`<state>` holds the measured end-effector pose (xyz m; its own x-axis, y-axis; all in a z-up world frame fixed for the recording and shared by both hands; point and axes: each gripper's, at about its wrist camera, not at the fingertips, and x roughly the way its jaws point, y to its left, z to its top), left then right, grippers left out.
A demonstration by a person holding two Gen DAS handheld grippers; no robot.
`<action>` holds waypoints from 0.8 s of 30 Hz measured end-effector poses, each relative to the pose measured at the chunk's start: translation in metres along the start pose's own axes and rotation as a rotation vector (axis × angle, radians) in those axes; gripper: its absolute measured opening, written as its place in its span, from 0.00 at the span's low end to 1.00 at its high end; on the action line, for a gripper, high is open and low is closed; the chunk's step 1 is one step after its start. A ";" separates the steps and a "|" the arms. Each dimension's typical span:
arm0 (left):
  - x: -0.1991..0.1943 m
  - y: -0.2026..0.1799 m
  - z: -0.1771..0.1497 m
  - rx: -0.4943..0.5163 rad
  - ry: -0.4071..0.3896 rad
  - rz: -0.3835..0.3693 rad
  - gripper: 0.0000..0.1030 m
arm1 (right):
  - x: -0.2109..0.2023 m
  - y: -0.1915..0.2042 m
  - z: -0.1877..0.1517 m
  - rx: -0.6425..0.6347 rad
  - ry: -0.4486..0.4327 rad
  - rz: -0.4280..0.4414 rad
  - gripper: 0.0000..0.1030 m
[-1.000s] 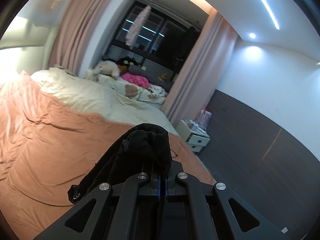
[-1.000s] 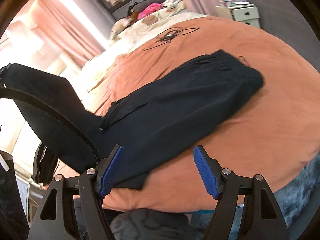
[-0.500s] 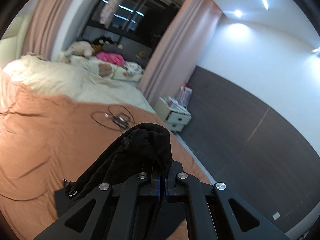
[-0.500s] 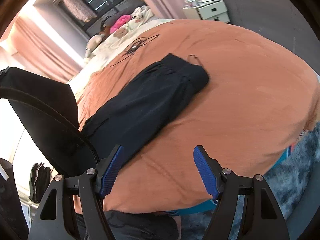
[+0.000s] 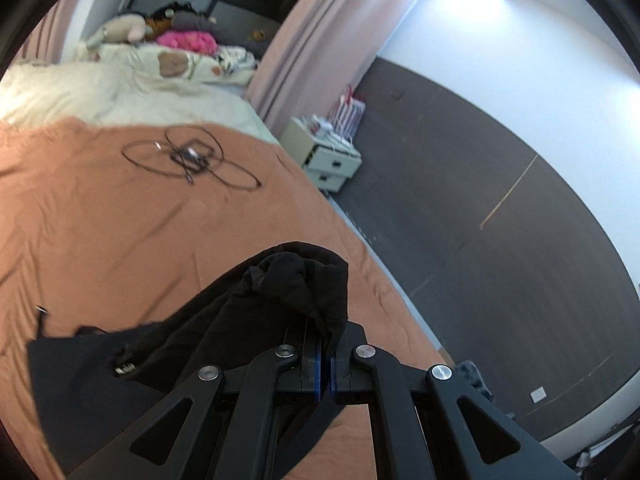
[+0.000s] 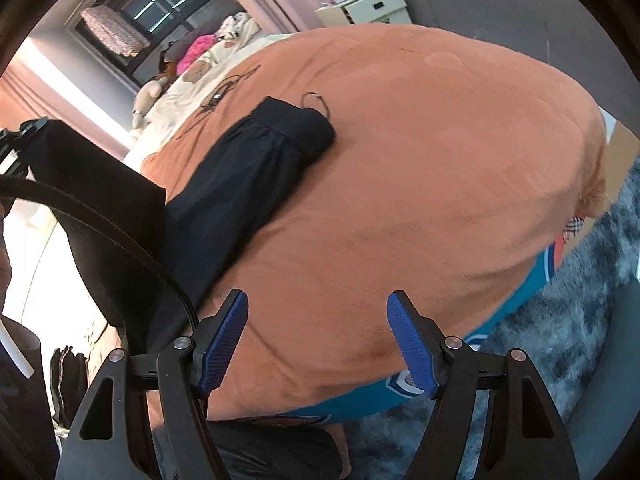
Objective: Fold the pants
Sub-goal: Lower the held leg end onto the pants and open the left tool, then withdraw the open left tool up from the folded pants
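Observation:
Black pants (image 6: 256, 168) lie lengthwise on the orange bedspread (image 6: 420, 184), waistband end toward the far side, with a thin cord loop beside it. My left gripper (image 5: 326, 364) is shut on a bunched end of the black pants (image 5: 296, 292); cloth drapes down and left from its fingers over the rest of the pants (image 5: 80, 376). In the right wrist view the lifted part of the pants hangs at the left edge. My right gripper (image 6: 316, 344) is open above the near edge of the bed, with only bedspread between its blue pads.
A coiled black cable (image 5: 188, 156) lies on the bedspread further up. Cream bedding with plush toys (image 5: 120, 32) is at the head. A white nightstand (image 5: 328, 156) stands by the dark wall. A shaggy grey rug (image 6: 580, 292) covers the floor by the bed.
The left gripper carried the pant end forward and down toward the waistband end; the cable came into its view. The right gripper drew back to the right, so the pants look smaller and further left.

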<state>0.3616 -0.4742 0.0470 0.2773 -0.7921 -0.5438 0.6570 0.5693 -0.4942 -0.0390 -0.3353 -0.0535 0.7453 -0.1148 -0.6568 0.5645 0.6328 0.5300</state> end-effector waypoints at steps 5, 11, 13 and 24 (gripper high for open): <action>0.035 -0.013 -0.018 -0.002 0.051 -0.027 0.02 | -0.001 -0.004 -0.004 0.030 0.015 -0.020 0.69; 0.071 -0.030 -0.040 0.016 0.146 -0.040 0.11 | -0.002 -0.007 0.002 0.047 0.017 -0.030 0.69; 0.084 -0.036 -0.048 0.039 0.214 -0.059 0.43 | -0.001 -0.006 0.005 0.051 0.013 -0.029 0.69; 0.031 0.009 -0.061 0.092 0.214 -0.010 0.84 | 0.019 0.012 0.010 0.020 0.024 0.023 0.69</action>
<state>0.3337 -0.4808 -0.0155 0.1219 -0.7270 -0.6757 0.7229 0.5315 -0.4414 -0.0143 -0.3380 -0.0546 0.7495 -0.0817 -0.6570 0.5543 0.6200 0.5553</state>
